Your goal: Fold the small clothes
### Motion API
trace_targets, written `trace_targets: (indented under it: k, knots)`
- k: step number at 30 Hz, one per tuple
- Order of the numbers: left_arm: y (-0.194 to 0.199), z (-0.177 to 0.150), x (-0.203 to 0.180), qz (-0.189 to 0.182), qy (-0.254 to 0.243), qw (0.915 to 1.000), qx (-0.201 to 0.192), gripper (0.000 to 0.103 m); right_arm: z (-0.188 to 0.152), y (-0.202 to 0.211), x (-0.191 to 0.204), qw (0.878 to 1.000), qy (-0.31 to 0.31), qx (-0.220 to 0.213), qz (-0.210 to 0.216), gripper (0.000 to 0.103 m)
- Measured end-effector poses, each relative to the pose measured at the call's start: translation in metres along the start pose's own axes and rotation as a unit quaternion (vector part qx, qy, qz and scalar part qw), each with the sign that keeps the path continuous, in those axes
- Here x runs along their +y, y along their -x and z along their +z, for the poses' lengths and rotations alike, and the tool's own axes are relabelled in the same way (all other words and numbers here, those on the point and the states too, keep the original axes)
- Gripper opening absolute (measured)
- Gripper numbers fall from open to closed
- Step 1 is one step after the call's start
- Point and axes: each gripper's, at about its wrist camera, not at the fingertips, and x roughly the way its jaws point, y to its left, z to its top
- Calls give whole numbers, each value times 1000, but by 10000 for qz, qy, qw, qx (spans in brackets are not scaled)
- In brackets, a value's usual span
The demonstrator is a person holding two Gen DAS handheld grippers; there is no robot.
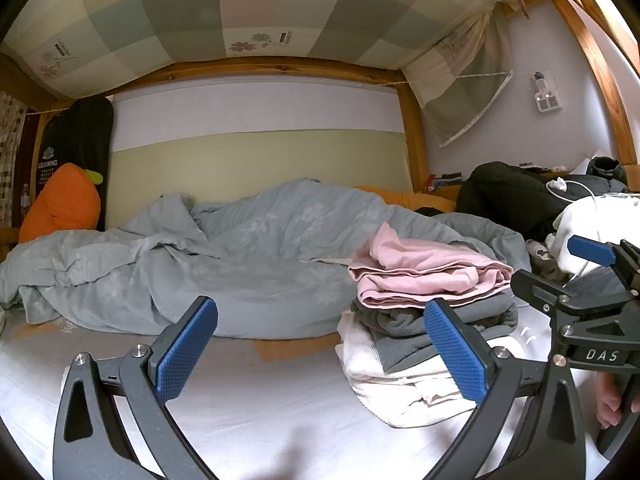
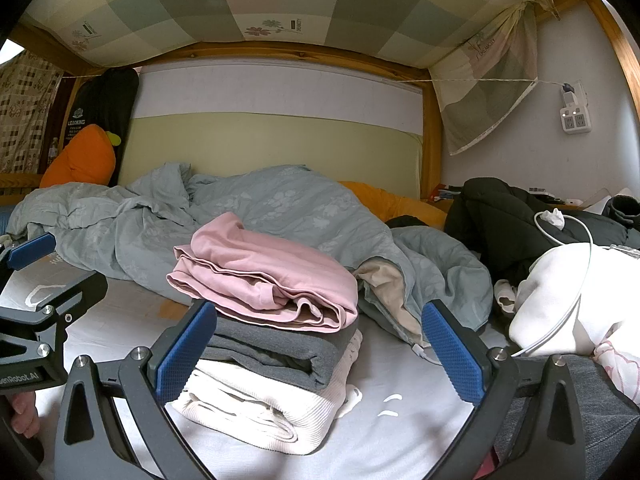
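Observation:
A stack of folded clothes sits on the white bed sheet [image 2: 400,432]: a pink garment [image 2: 272,280] on top, a grey one [image 2: 280,350] under it, a white ribbed one [image 2: 260,404] at the bottom. In the left wrist view the pink garment [image 1: 428,272], the grey one [image 1: 404,332] and the white one [image 1: 392,380] lie right of centre. My left gripper [image 1: 320,354] is open and empty, low over the sheet, left of the stack. My right gripper [image 2: 320,354] is open and empty, just in front of the stack. Each gripper shows in the other's view, the right gripper [image 1: 588,280] and the left gripper [image 2: 36,276].
A crumpled light blue duvet [image 1: 224,256] fills the back of the bed. An orange plush [image 1: 64,204] leans at the back left. A black jacket [image 2: 512,220], a white garment [image 2: 568,296] and a white cable [image 2: 576,292] lie at right. Wooden bunk posts [image 1: 412,136] frame the bed.

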Motion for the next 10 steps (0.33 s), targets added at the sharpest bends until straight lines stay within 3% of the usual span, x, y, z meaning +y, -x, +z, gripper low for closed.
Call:
trace_targets:
  k: [10]
  knots:
    - [-1, -2, 2, -12, 2, 10000, 45, 103, 0, 0, 0, 10000, -1, 5, 0, 103]
